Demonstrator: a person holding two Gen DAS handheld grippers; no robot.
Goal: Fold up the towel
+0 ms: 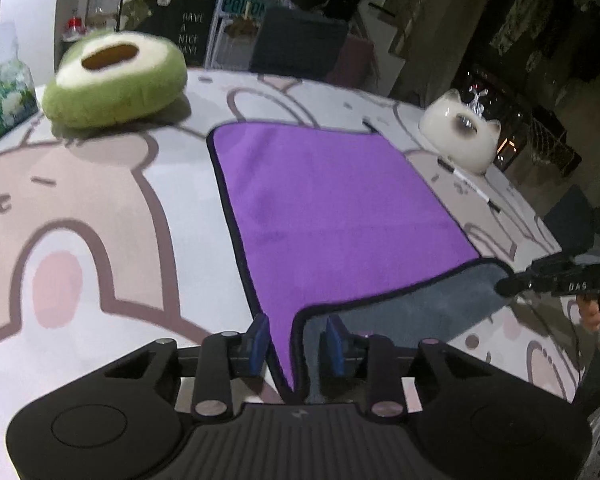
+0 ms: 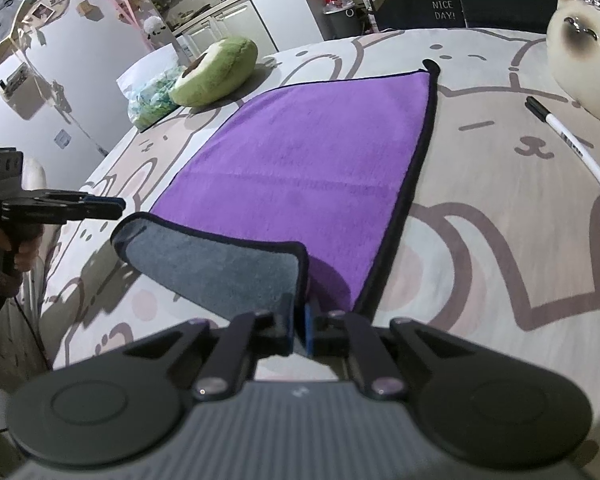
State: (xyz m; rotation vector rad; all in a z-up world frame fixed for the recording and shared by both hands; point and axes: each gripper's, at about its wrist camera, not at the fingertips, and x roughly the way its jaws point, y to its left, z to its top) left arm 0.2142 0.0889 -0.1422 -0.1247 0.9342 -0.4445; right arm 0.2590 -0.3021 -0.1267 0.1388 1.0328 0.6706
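Note:
A purple towel point(image 1: 332, 200) with a grey underside and black trim lies flat on the cartoon-print tablecloth; it also shows in the right wrist view point(image 2: 312, 152). Its near edge is turned up, grey side point(image 2: 220, 268) showing. My left gripper point(image 1: 296, 340) is open, its blue pads either side of the near-left corner, not clamped. My right gripper point(image 2: 298, 328) is shut on the near-right corner. In the left wrist view the right gripper point(image 1: 512, 284) holds the grey corner. In the right wrist view the left gripper point(image 2: 112, 206) hovers beside the lifted left corner.
A green avocado cushion point(image 1: 116, 80) sits at the far left, a white cat-shaped pot point(image 1: 460, 136) at the far right, with a black-and-white marker point(image 2: 568, 144) near it. A bagged item point(image 2: 152, 92) lies by the cushion. The table edge point(image 2: 56, 288) runs at the left.

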